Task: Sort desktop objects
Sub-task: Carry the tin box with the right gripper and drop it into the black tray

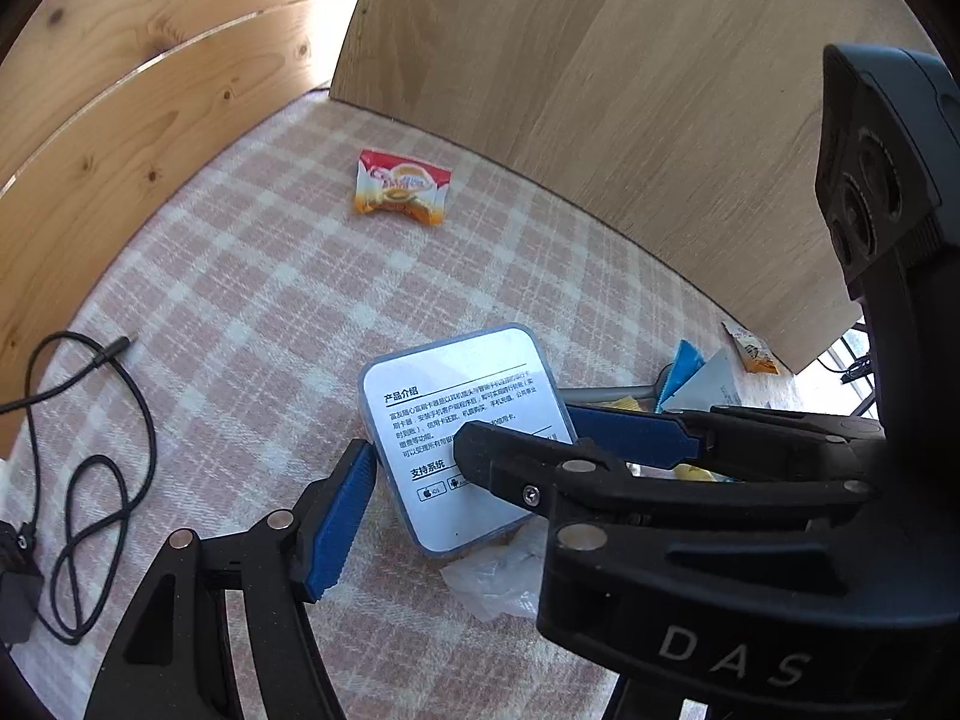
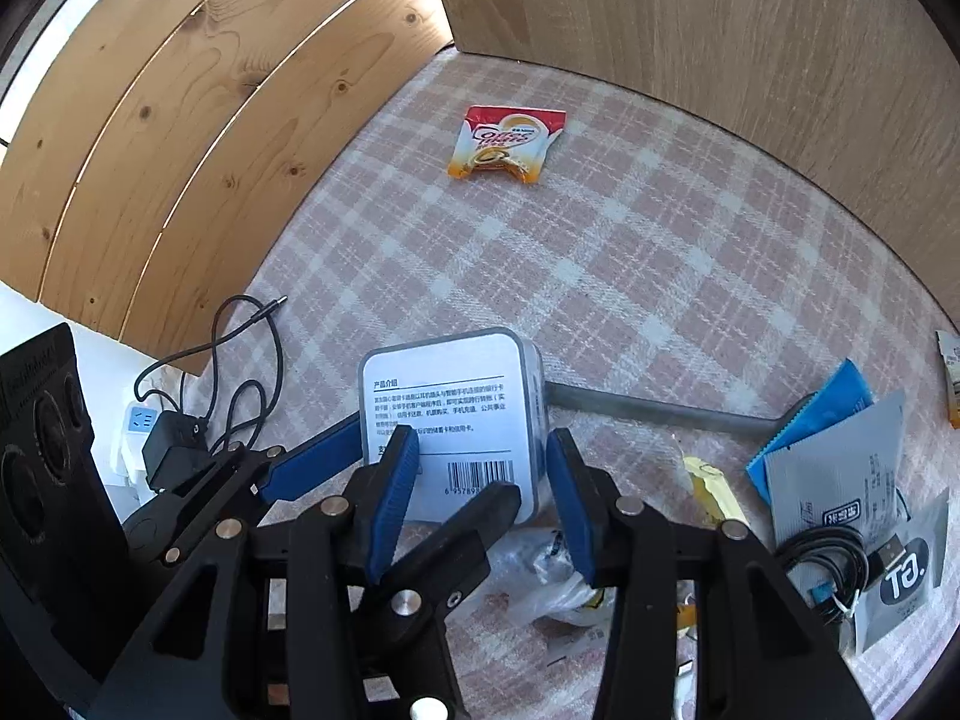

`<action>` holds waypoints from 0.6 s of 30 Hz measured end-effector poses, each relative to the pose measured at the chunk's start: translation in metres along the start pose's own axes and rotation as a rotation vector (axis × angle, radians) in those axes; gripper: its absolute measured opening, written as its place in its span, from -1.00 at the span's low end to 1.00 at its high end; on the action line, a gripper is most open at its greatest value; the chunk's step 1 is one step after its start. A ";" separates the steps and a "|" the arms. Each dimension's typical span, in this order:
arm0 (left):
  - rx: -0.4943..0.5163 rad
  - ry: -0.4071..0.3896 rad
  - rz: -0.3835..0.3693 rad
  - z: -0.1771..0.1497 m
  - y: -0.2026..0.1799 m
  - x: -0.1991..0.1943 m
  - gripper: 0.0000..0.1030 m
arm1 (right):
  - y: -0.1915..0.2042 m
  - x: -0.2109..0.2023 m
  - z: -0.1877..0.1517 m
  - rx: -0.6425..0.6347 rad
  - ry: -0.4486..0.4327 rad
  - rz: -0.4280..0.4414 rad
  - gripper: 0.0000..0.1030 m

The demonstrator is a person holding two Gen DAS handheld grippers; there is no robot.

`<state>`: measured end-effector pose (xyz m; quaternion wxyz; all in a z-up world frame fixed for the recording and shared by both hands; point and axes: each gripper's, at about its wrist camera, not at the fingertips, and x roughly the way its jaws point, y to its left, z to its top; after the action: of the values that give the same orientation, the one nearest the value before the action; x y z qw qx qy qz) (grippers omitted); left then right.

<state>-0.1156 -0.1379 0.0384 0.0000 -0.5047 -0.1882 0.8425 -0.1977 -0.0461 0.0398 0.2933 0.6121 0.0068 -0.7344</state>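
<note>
Left wrist view: left gripper (image 1: 462, 468) clamping labelled plastic box (image 1: 462, 420) at frame centre. Right wrist view: right gripper (image 2: 480, 492) gripping same box, lower centre.

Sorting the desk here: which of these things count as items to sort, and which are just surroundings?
To sort: white box, coffee sachet, blue packet, grey packet, coiled black cable, yellow wrapper.

Lying about: checked cloth, wooden panels, power adapter.
</note>
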 end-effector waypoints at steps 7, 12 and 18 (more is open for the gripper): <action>0.048 -0.047 -0.011 0.000 -0.022 -0.030 0.24 | 0.009 -0.039 -0.011 -0.002 -0.067 -0.011 -0.15; 0.113 -0.052 -0.048 -0.013 -0.056 -0.046 0.24 | -0.002 -0.074 -0.040 0.035 -0.121 -0.049 -0.15; 0.232 -0.030 -0.131 -0.044 -0.116 -0.055 0.25 | -0.033 -0.122 -0.101 0.146 -0.196 -0.117 -0.15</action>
<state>-0.0730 -0.0271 0.1037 0.1104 -0.4754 -0.1221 0.8642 -0.1126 0.0700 0.1135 0.2038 0.5557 -0.0396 -0.8051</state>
